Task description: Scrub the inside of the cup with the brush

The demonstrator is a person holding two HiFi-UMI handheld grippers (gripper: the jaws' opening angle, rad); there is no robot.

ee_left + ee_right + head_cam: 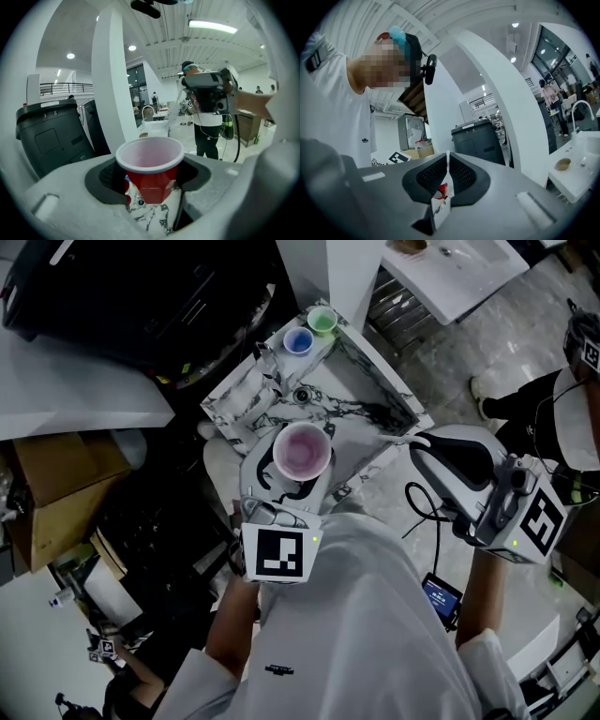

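Cup (pixel 149 161) — red outside, pale inside — is clamped upright between the jaws of the left gripper (pixel 150 186), above the marbled tray (pixel 367 381). The right gripper (pixel 446 176) is held well off to its right — jaws pressed together, seemingly on nothing.

Looks like a big open lab or test hall, not a home. High ribbed ceiling (pixel 197 49) with a strip light (pixel 211 26) and round spotlights, a thick white column (pixel 110 79), a glass wall (pixel 565 51) and an upper walkway with a railing (pixel 65 87). Grey stone floor (pixel 525 329) with a small marbled sink unit (pixel 366 381) set up alone, a white basin (pixel 576 164) nearby, a black bin (pixel 51 136) and a cardboard box (pixel 56 493). Farther back, other people (pixel 551 93) standing about, perhaps at more such stations; too small to tell.
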